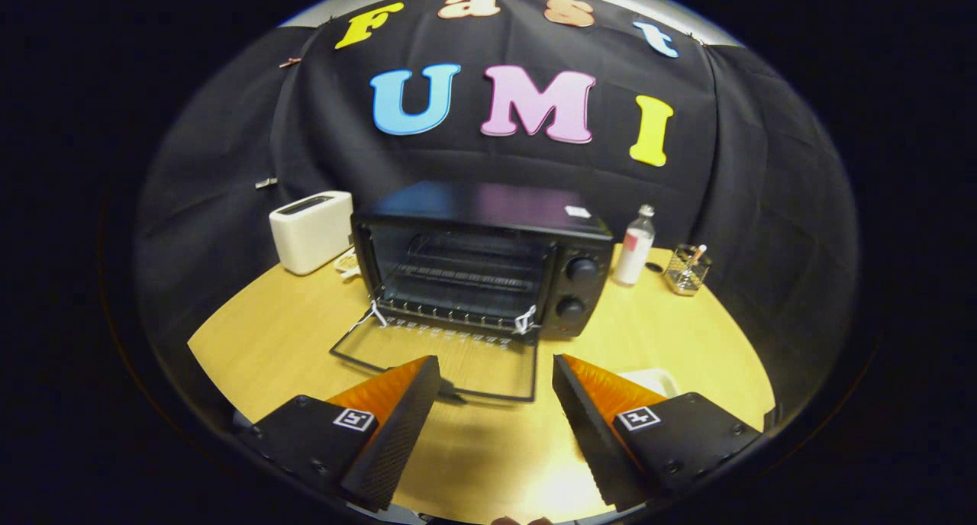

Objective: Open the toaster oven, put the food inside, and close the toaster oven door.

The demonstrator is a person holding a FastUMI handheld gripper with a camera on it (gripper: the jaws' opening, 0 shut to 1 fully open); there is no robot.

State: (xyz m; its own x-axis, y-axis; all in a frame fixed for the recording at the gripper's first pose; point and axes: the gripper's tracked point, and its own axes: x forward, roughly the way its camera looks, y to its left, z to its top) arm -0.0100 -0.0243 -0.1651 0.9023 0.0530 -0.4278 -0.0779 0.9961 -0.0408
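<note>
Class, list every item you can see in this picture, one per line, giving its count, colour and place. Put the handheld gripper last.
toaster oven: one, black, middle of the table, beyond the fingers
oven door: one, glass in a dark frame, folded down flat just ahead of the fingers
toaster: one, white, left of the oven
bottle: one, clear and white, right of the oven
glass holder: one, clear, right of the bottle
white tray: one, partly hidden behind the right finger
table: one, light wood, round
gripper: one, fingers apart, holding nothing
</note>
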